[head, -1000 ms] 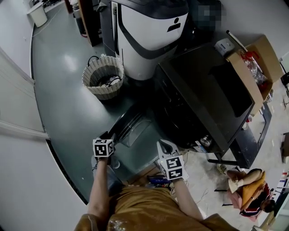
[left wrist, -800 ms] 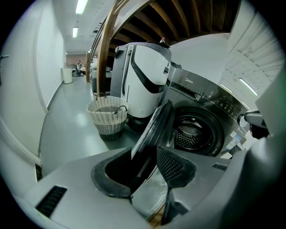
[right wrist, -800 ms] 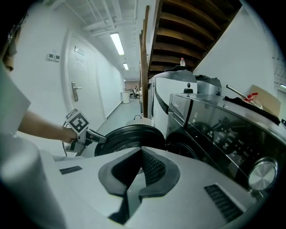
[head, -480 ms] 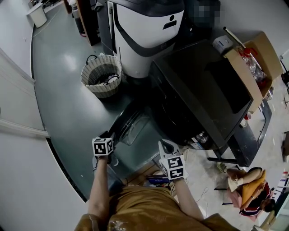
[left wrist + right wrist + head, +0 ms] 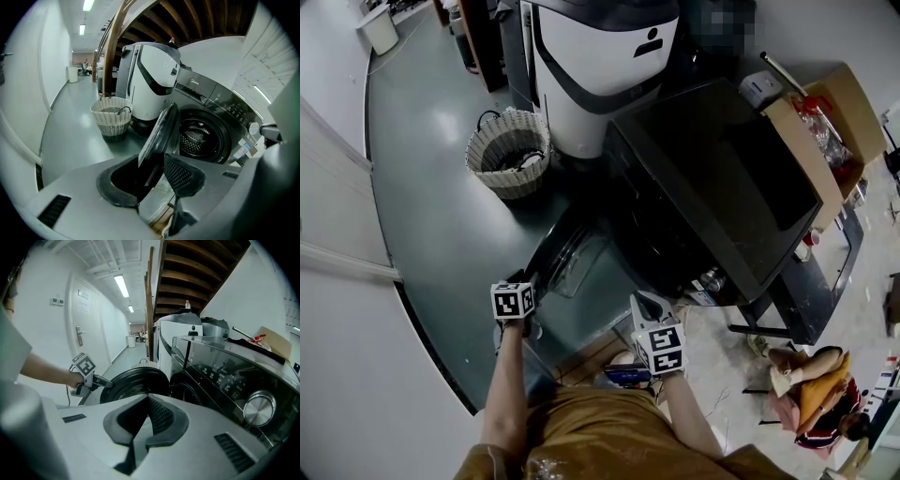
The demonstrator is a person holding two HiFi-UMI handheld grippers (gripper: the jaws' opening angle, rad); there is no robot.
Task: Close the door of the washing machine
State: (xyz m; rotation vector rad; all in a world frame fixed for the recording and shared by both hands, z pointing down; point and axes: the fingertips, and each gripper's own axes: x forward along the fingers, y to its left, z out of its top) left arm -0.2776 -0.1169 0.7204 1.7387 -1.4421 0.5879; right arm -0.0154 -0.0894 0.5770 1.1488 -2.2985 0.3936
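Observation:
The black front-loading washing machine stands with its round door swung open toward the left. In the left gripper view the door runs edge-on, and the steel drum shows behind it. My left gripper has its jaws set wide around the door's rim, pads against it. My right gripper hovers lower right of the door, apart from it. It is shut with nothing between its pads. From it I see the door and the left gripper at its rim.
A wicker basket stands on the green floor left of the machine, next to a tall white-and-black appliance. A cardboard box sits beyond the machine's top. A white wall runs along the left.
The left gripper has crept slightly up the picture along with the door's rim. The machine sits a little further left in the head view. The right gripper looks unchanged.

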